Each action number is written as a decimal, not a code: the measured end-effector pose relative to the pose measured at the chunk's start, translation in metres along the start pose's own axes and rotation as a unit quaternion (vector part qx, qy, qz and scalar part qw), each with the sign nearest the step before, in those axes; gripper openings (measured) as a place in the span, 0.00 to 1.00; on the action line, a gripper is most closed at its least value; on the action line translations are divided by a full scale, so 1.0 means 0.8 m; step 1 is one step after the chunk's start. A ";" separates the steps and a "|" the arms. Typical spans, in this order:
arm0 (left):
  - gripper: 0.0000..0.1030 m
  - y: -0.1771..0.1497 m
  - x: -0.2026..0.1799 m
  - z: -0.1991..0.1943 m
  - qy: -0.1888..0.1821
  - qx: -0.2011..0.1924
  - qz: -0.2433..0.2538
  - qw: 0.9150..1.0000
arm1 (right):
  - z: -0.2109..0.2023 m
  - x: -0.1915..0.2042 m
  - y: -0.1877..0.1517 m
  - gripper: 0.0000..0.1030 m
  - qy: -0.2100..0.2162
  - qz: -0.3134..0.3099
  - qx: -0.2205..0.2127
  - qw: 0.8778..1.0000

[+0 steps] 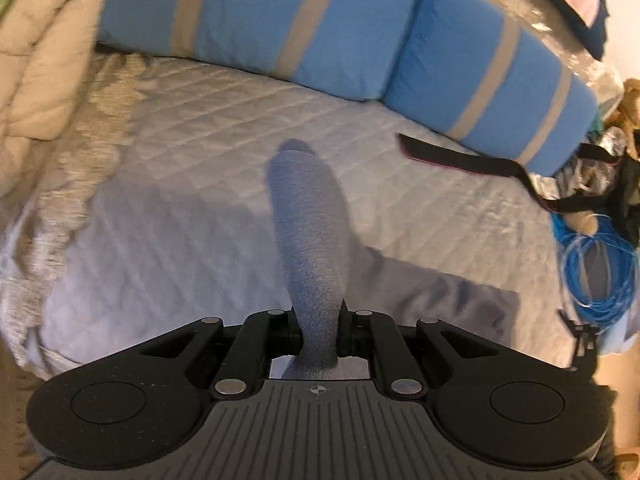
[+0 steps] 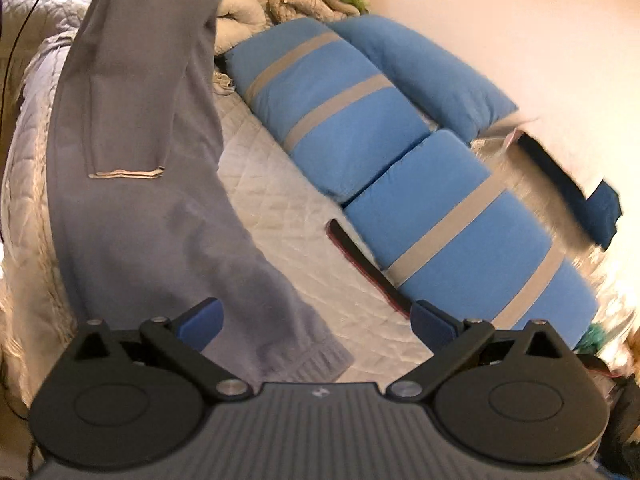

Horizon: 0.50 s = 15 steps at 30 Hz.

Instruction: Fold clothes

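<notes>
A grey knit garment (image 1: pixel 308 220) hangs from my left gripper (image 1: pixel 318 338), which is shut on a bunched part of it. Its lower end dangles above the quilted bed (image 1: pixel 208 128). In the right wrist view the same garment (image 2: pixel 140 208) hangs long from the top of the frame. A tan-edged fold (image 2: pixel 124 174) shows on it, and its ribbed end (image 2: pixel 316 360) rests on the bed. My right gripper (image 2: pixel 316 322) stands wide open low over the bed, its left blue pad (image 2: pixel 202 324) in front of the cloth and nothing between the jaws.
Blue pillows with grey stripes (image 2: pixel 460 220) (image 1: pixel 320 20) line the far side of the white quilted bed (image 2: pixel 280 200). A black strap (image 1: pixel 452 156) (image 2: pixel 368 268) lies beside them. A coil of blue cable (image 1: pixel 592 264) sits at the right edge, and a beige comforter (image 1: pixel 36 80) is piled at the left.
</notes>
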<state>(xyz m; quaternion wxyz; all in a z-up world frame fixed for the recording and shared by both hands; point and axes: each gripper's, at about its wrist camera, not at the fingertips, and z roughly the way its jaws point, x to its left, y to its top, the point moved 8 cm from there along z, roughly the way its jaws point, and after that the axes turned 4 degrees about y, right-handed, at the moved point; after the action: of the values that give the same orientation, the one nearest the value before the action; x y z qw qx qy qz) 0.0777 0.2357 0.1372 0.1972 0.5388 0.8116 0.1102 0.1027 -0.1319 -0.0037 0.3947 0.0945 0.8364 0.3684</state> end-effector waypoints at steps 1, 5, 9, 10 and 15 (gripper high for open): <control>0.10 -0.004 -0.015 0.004 -0.001 0.001 -0.001 1.000 | 0.001 -0.004 -0.002 1.00 0.001 0.011 0.004 1.000; 0.10 -0.011 -0.081 0.020 -0.019 0.000 0.012 1.000 | 0.001 -0.026 -0.007 1.00 -0.010 0.058 0.016 0.998; 0.10 -0.010 -0.134 0.045 -0.040 0.000 0.005 0.999 | 0.000 -0.050 -0.015 1.00 -0.054 0.086 0.031 0.994; 0.10 -0.011 -0.148 0.053 -0.044 0.001 0.008 0.999 | 0.002 -0.058 -0.019 1.00 -0.075 0.087 0.040 0.993; 0.10 -0.028 -0.216 0.106 -0.066 0.034 0.032 0.997 | 0.011 -0.086 -0.039 1.00 -0.119 0.110 0.074 0.984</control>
<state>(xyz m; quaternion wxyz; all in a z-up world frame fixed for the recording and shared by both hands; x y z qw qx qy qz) 0.1555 0.0656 0.0869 0.2282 0.5765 0.7827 0.0534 0.1591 -0.1799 0.0117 0.4402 0.2578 0.7932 0.3325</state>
